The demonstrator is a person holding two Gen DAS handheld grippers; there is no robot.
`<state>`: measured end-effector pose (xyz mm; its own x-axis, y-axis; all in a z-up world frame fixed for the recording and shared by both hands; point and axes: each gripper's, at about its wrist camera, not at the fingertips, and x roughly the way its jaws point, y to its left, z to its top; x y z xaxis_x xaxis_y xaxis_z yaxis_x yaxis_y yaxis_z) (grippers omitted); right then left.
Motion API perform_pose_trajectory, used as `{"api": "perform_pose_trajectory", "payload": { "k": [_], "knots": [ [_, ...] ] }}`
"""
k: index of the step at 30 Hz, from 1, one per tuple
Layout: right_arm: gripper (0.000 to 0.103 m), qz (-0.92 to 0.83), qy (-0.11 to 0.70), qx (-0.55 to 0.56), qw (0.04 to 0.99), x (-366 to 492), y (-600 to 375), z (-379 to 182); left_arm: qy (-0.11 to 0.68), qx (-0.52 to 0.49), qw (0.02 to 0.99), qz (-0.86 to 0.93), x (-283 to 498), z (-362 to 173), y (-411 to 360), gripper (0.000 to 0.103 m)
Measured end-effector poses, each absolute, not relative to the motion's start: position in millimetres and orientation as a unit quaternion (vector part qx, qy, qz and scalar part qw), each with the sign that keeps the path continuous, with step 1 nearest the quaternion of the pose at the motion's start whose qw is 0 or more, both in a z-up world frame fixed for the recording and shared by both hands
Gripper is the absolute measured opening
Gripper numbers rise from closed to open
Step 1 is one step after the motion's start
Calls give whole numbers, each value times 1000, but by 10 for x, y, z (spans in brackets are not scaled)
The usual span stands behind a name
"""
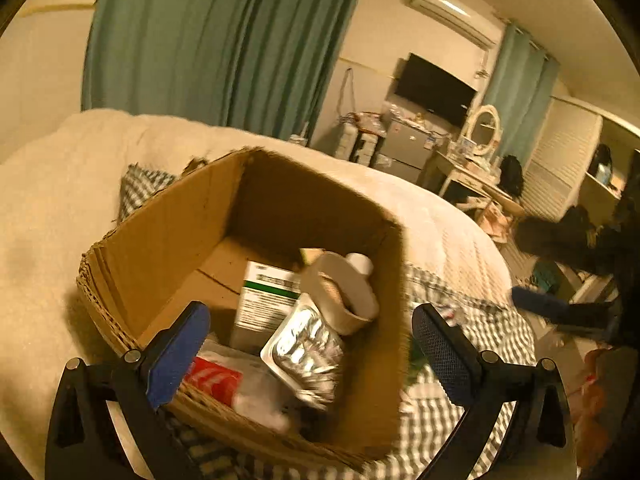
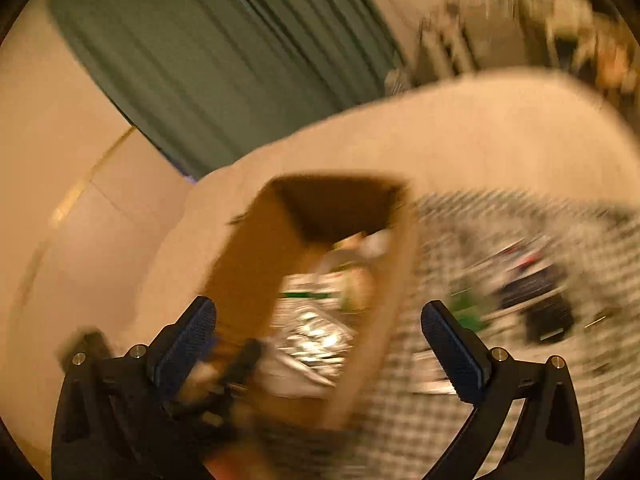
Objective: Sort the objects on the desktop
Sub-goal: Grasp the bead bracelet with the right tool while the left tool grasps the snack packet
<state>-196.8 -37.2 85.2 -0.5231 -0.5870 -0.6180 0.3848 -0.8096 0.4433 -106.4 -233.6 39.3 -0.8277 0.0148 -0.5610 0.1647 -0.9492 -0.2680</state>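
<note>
We are finding both the left gripper (image 1: 310,354) and right gripper (image 2: 318,344) spread wide, empty, over the cardboard box (image 1: 168,232) sitting on the bed (image 1: 48,200); inside, a foil blister pack (image 1: 304,346) is lying diagonally.

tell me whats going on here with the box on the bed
A person holds a hand-held gripper in each hand over an open cardboard box. Both the left hand-held gripper and the right hand-held gripper are open and empty. Already in the box: a white-and-green carton, a foil blister pack and a red packet.
</note>
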Motion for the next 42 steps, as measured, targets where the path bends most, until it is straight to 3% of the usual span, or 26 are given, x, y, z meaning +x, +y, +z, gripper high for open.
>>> {"api": "perform_pose_trajectory", "payload": {
  "k": [5, 8, 13, 21, 23, 25, 27, 40, 41, 42],
  "knots": [
    [103, -937, 23, 303, 173, -1436, 485, 864, 130, 272, 8, -954, -831, 519, -1718, 103],
    [103, -950, 67, 283, 111, -1209, 936, 642, 119, 271, 22, -955, -750, 378, -1309, 103],
    [103, -947, 45, 315, 52, -1146, 1515, -60, 50, 324, 18, -945, -747, -95, -695, 103],
    [102, -933, 22, 348, 95, -1704, 1666, -548, -10, 345, 60, -937, -1010, -631, -458, 103],
    [99, -928, 26, 357, 101, -1833, 1641, -734, -4, 354, 66, -933, -1106, -761, -505, 103],
    [87, -919, 19, 381, 103, -1975, 1684, -936, -7, 361, 81, -929, -1218, -887, -541, 103],
    [84, -909, 6, 407, 90, -2142, 1758, -1140, -9, 364, 90, -927, -1319, -952, -558, 103],
    [84, -899, 31, 428, 91, -2476, 1638, -1373, -45, 412, 88, -906, -1776, -1322, -599, 103],
    [84, -898, 35, 429, 91, -2474, 1620, -1386, -36, 417, 84, -904, -1796, -1326, -633, 102],
    [84, -897, 38, 431, 90, -2478, 1616, -1399, -25, 421, 73, -904, -1812, -1326, -672, 95]
  ]
}}
